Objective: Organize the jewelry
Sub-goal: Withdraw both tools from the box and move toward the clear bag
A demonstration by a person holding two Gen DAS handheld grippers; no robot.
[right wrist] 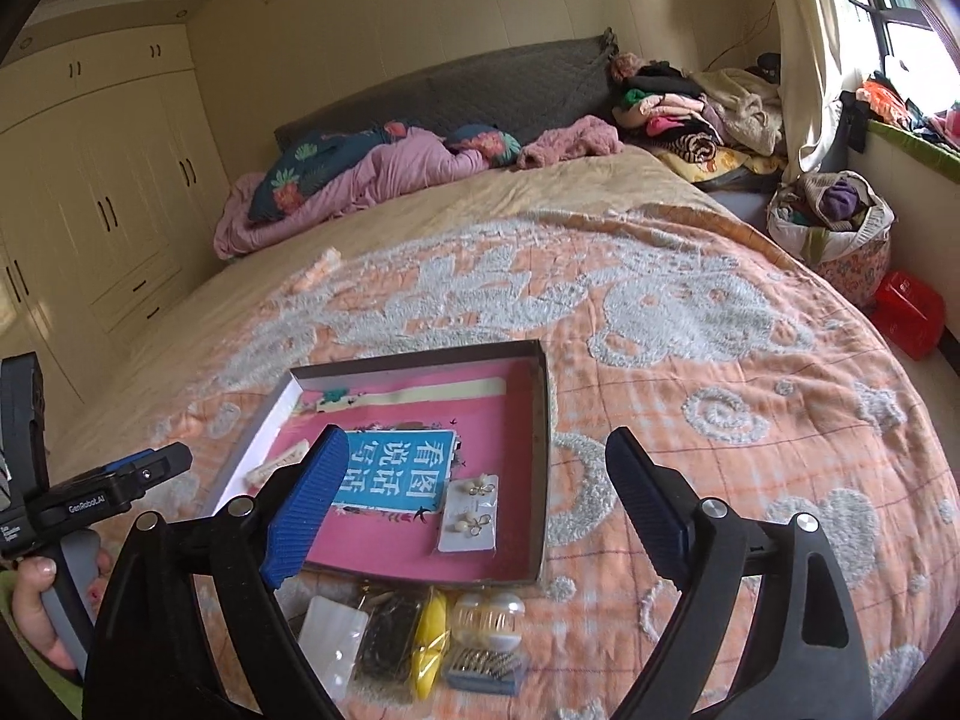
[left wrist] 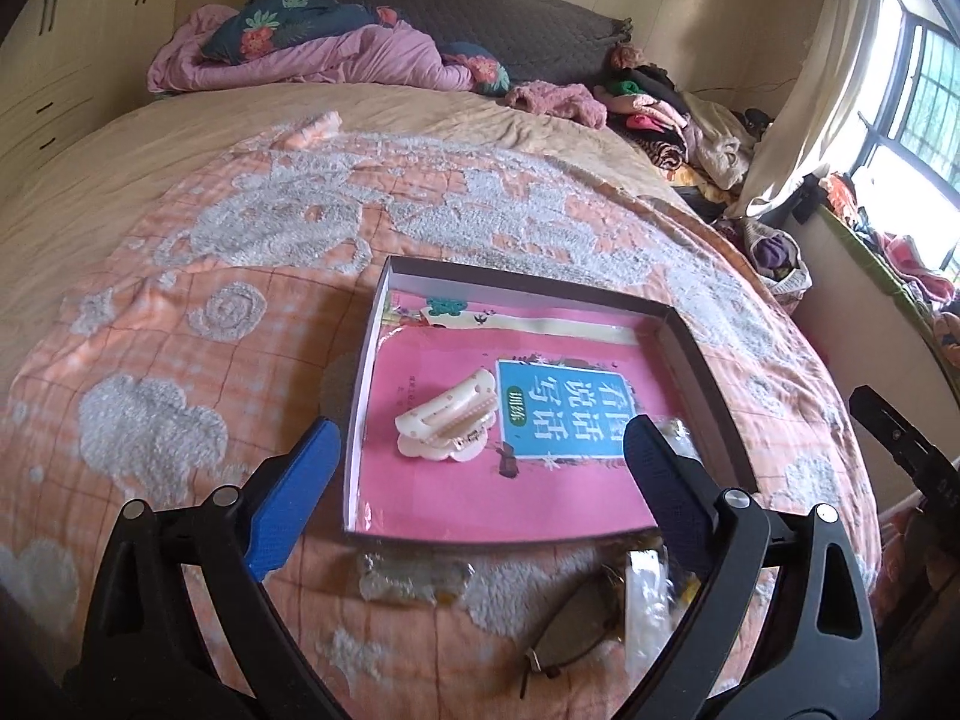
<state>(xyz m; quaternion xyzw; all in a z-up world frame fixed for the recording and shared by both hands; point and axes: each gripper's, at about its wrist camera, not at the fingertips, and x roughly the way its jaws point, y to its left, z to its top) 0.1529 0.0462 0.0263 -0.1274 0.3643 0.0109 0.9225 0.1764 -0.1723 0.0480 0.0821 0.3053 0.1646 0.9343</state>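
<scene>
A shallow box [left wrist: 708,360] [right wrist: 543,420] with a pink picture-book lining lies on the bed. A cream hair claw clip [left wrist: 447,417] lies inside it, partly showing in the right wrist view [right wrist: 282,459]. A card of pearl earrings [right wrist: 471,513] lies in the box's near right corner. My left gripper [left wrist: 483,450] is open and empty, hovering over the box's near edge. My right gripper [right wrist: 477,474] is open and empty above the box. In front of the box lie small packets, a yellow piece [right wrist: 429,642], pearl clips [right wrist: 486,615] and glasses [left wrist: 576,624].
The box sits on an orange and white bedspread [right wrist: 720,390]. Pillows and a pink blanket [left wrist: 312,54] lie at the headboard. Clothes are piled at the far right [right wrist: 690,114]. A bag [right wrist: 834,228] and a red box [right wrist: 909,312] stand beside the bed.
</scene>
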